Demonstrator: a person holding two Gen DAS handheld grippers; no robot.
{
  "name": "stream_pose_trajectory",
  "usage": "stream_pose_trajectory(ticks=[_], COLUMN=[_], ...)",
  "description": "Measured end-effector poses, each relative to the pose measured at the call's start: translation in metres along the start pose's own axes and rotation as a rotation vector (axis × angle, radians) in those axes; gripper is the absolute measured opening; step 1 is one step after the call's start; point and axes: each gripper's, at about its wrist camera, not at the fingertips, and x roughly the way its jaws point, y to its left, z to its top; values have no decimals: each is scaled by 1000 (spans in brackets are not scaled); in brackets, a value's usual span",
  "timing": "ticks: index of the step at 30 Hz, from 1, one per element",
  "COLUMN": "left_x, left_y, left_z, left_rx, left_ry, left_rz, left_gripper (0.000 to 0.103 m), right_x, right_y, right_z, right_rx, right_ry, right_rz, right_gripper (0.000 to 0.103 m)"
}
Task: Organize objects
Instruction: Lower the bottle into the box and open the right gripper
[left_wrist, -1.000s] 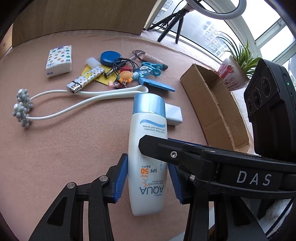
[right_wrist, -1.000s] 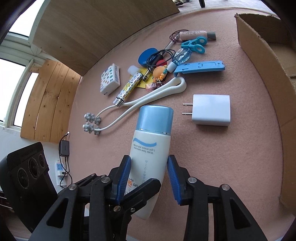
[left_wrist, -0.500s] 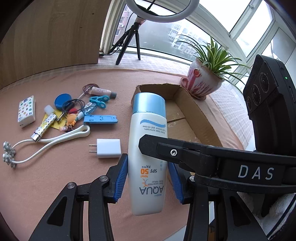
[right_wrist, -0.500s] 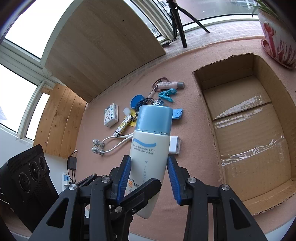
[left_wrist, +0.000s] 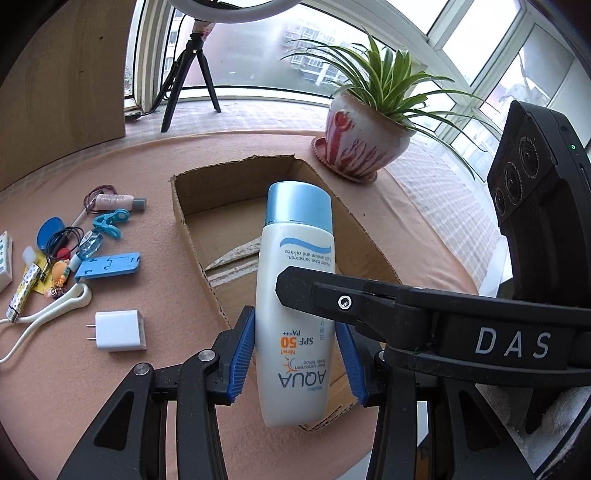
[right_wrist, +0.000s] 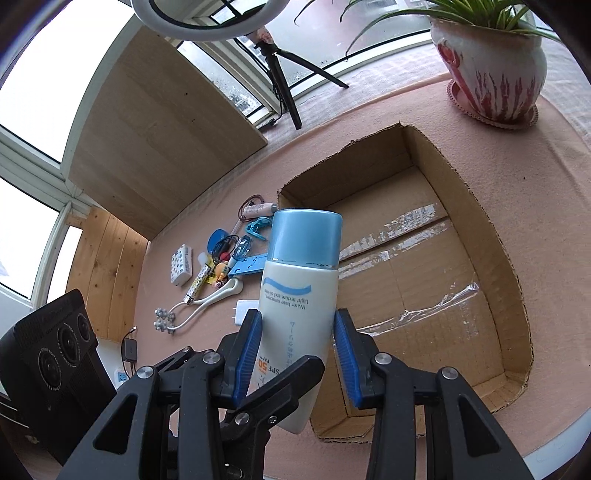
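A white AQUA sunscreen bottle (left_wrist: 295, 295) with a blue cap is held in the air between both grippers. My left gripper (left_wrist: 295, 354) is shut on its lower body. My right gripper (right_wrist: 298, 354) is shut on the same bottle (right_wrist: 299, 295) from the other side, its finger crossing the left wrist view. The bottle hangs over the near left part of an open cardboard box (left_wrist: 229, 221), whose bare floor (right_wrist: 424, 280) shows taped flaps.
Left of the box on the pink table lie a white charger plug (left_wrist: 118, 330), a blue phone stand (left_wrist: 109, 265), a white roller massager (left_wrist: 51, 306), a clip, a small tube and other trinkets. A potted plant (left_wrist: 364, 144) stands behind the box.
Both grippers have lifted the bottle off the table and carried it right, from beside the clutter to above the cardboard box.
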Motion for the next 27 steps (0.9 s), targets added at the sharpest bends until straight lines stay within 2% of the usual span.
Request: stream_pose_trajectory(ticks=[8,11,13,14,27], left_x=[16,14,8,5,-65], left_y=[-10,-7,-2,1,70], left_z=[1,1,0,0,-14], left_rx=[19,20,11,7,-84], left_ry=[22,16,5,-1,-88], left_rz=[14,58,73,87,255], left_gripper=[47,51,51,51,52], right_x=[1,-1,-5,-8,-2], right_y=[-19,-17,-16,-15,31], right_z=[1,0,1,1,-7], right_rx=[10,-5,-22,-25,-123], right_ry=[5,-19,-46,-59,-79], right_rz=[-9,-42,-85,-91,-121], right_gripper=[37,41,54,55,56])
